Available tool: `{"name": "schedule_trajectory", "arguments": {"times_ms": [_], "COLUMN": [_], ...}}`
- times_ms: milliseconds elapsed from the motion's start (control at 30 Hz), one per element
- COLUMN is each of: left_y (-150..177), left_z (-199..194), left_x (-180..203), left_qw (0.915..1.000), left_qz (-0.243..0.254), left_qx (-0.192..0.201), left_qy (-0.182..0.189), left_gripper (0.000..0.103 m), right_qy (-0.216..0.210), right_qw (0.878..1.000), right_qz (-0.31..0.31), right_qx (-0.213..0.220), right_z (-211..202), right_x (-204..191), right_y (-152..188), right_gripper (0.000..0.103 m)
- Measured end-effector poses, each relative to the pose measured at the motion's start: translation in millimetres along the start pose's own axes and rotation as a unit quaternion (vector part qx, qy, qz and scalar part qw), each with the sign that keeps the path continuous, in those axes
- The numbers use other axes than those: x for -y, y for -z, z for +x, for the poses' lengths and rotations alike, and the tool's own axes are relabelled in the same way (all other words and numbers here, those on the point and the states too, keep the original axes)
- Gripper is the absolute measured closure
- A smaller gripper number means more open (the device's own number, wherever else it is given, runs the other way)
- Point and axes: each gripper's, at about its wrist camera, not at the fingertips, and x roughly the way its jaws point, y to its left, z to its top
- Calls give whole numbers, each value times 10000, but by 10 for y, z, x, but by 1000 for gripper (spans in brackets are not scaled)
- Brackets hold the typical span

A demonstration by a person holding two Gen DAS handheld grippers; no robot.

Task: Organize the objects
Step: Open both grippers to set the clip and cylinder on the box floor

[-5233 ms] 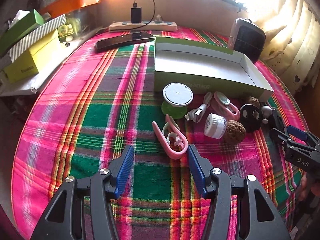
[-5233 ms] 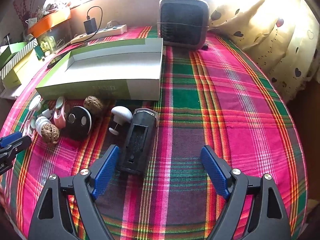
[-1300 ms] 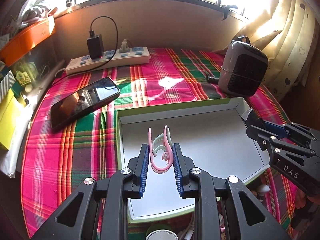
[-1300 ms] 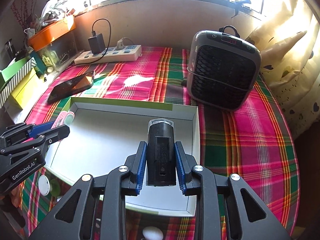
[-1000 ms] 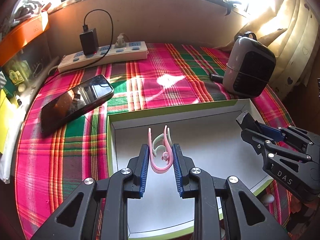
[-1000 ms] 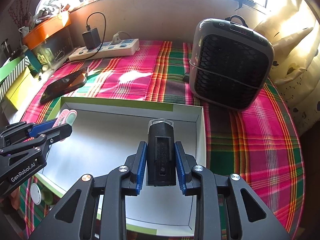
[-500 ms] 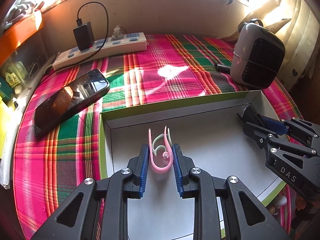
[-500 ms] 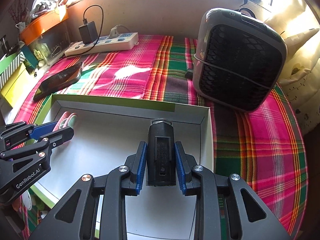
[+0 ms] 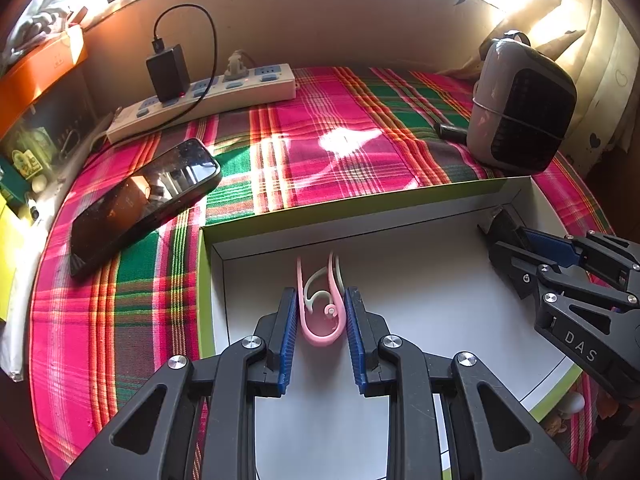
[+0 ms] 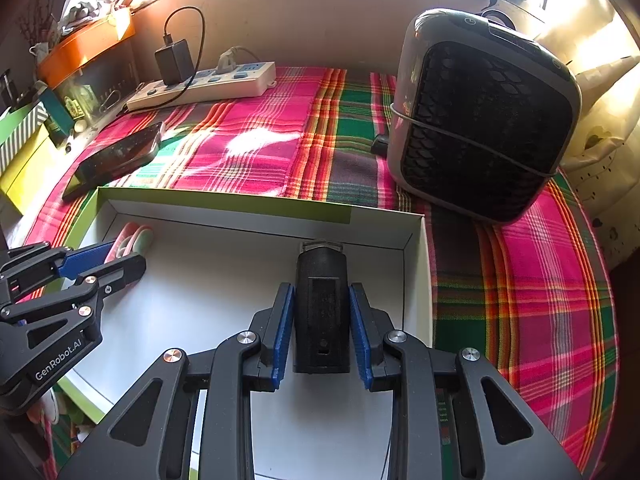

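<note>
My left gripper (image 9: 321, 308) is shut on a pink clip (image 9: 320, 322) and holds it low inside the white box with green rim (image 9: 360, 208), near its far left corner. My right gripper (image 10: 322, 320) is shut on a black oblong device (image 10: 322, 308) and holds it inside the same box (image 10: 224, 204), near its far right corner. Each gripper shows in the other's view: the right one (image 9: 560, 272) at the box's right side, the left one (image 10: 80, 276) at its left side with the pink clip (image 10: 128, 240).
A black phone (image 9: 140, 200) lies left of the box on the plaid cloth. A white power strip (image 9: 208, 96) with a black charger lies at the back. A grey heater (image 10: 484, 116) stands right behind the box. Small objects (image 9: 568, 404) lie in front of the box.
Both grippers have moved forward and lower into the box with their objects still held. The box's far wall is now closer to both.
</note>
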Motion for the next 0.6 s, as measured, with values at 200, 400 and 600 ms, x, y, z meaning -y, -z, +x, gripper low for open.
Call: {"name": "schedule_trajectory", "arguments": {"times_ms": [200, 400, 600], "left_y": [0, 2, 6], "left_z": [1, 3, -18], "left_x": [-4, -16, -14], "left_qw": [10000, 10000, 10000], "left_qz": [-11, -30, -61], "left_qx": [0, 9, 36], "left_qy": [-4, 6, 44], "left_gripper": [81, 77, 71], "right_qy": [58, 68, 34], "right_qw": [10000, 10000, 10000], "right_qz": [4, -11, -12], "right_qx": [16, 23, 92], "right_z": [4, 7, -37], "right_x": [-6, -7, -14], "right_y": [5, -2, -2], "right_gripper": [74, 74, 67]}}
